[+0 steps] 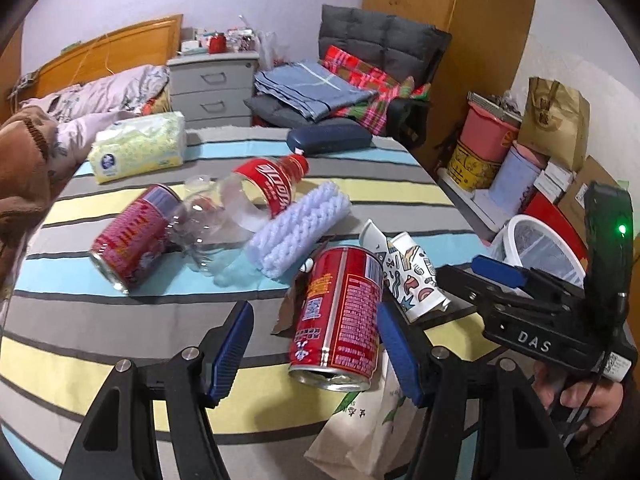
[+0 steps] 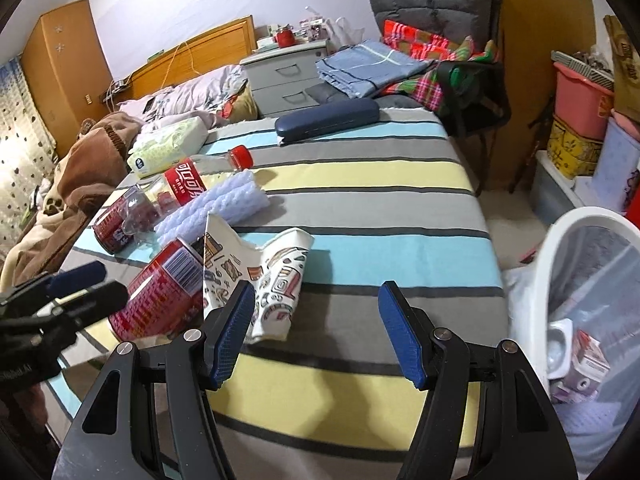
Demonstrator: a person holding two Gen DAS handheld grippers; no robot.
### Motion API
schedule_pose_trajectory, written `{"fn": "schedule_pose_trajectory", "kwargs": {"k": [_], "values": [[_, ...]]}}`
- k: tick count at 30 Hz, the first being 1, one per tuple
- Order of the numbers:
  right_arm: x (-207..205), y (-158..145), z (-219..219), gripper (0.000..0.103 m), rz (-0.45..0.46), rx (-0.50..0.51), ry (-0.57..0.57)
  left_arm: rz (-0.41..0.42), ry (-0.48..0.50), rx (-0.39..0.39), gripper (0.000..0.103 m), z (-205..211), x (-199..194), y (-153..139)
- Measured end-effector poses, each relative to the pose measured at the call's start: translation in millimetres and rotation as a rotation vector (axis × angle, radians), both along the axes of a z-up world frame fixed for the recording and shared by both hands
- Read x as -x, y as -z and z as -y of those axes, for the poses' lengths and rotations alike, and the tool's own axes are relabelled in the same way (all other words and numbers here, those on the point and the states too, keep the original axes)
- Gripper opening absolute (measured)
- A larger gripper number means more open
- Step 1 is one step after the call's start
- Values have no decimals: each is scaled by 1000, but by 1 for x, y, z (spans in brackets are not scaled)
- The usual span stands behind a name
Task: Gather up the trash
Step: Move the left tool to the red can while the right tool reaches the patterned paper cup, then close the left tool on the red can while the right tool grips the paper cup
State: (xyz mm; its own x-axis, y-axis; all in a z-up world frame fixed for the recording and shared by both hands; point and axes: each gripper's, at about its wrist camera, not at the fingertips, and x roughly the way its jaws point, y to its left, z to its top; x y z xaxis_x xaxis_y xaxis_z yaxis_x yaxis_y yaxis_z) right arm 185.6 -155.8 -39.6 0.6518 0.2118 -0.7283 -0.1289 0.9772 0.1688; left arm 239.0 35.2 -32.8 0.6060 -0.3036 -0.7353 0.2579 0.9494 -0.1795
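Note:
My left gripper (image 1: 316, 350) is open low over the striped table, and a red can (image 1: 340, 320) lies on its side between the jaws. The can sits close to the right pad, with a clear gap to the left pad. A crushed patterned paper cup (image 1: 412, 276) lies just right of the can. My right gripper (image 2: 316, 336) is open over bare cloth, with the paper cup (image 2: 272, 280) just beyond its left finger. A second red can (image 1: 132, 236) and a clear plastic bottle (image 1: 256, 196) with a red label lie farther left.
A white bin (image 2: 592, 280) lined with a bag stands off the table's right edge, with rubbish in it. On the table are a pale knitted cloth (image 1: 300, 228), a tissue pack (image 1: 136, 148), a navy case (image 1: 328, 140) and a paper bag (image 1: 360, 428). Beyond are a bed and a chair.

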Motion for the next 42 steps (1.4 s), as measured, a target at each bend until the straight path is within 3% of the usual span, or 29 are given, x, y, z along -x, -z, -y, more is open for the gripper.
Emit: {"fn": "schedule_pose_trajectory", "kwargs": {"k": [4, 7, 11, 14, 17, 25, 28, 34, 37, 42], "values": [[-7, 4, 0, 65, -25, -20, -12, -28, 26, -3, 64, 4, -8, 8], [-11, 8, -3, 58, -48, -30, -31, -44, 53, 1, 64, 8, -12, 12], [-15, 13, -4, 56, -72, -55, -47, -48, 74, -11, 64, 13, -16, 14], [-17, 14, -3, 48, -82, -89, -54, -56, 84, -21, 64, 16, -20, 17], [-18, 14, -4, 31, -85, -119, -75, -70, 80, -21, 64, 17, -25, 21], [-20, 13, -1, 24, -79, -150, -75, -69, 75, -26, 64, 18, -32, 24], [-17, 9, -3, 24, -49, -92, -69, -61, 61, -17, 57, 15, -32, 23], [-16, 4, -9, 23, 0, 22, -62, -53, 31, -18, 55, 10, -28, 20], [-19, 5, -8, 25, -6, 24, -59, -52, 25, -15, 55, 7, -24, 19], [-21, 13, -1, 46, -71, -41, -33, -50, 18, 12, 55, 1, -20, 19]]}}
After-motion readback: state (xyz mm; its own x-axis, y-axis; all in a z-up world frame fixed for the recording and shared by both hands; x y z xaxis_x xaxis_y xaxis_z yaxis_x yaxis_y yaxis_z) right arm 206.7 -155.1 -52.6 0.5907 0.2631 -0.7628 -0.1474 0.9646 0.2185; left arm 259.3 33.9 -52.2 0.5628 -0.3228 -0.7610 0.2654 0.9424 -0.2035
